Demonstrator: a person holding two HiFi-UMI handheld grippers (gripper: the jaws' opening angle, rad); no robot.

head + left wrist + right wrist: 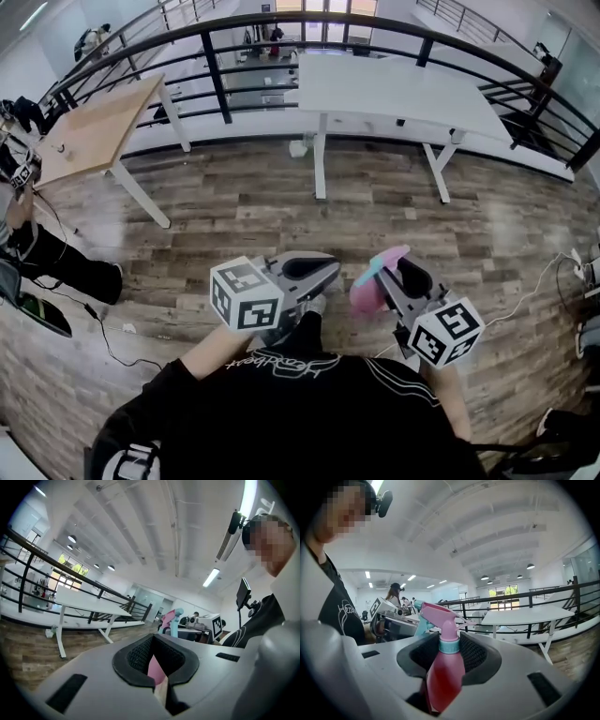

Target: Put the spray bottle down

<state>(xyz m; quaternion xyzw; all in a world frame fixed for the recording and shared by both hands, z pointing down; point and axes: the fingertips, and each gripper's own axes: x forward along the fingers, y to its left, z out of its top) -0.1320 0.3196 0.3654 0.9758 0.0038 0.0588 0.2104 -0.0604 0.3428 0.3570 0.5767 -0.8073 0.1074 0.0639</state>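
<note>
A black railing (281, 23) curves across the room. Just in front of it, 1 white table (394, 89) and 1 wooden table (98, 127) stand on the wood-plank floor (244, 202). Strip lights (211, 577) glow overhead.

You have bright, even light from ceiling strips (212, 577) and far windows (505, 591). Both gripper views bend hard and go black at the corners. The bottle (443, 677) near the lens is soft; the floor (497, 225) shows pale glare.

Pink plastic spray bottle (367, 292): body was mostly hidden behind right gripper (405, 274) in head view; base sat out of sight between jaws in right gripper view. Pink sliver (153, 667) between left gripper (157, 660) pads was too narrow to identify. Bystander's black-trousered leg (66, 262) was cut off at left edge.
</note>
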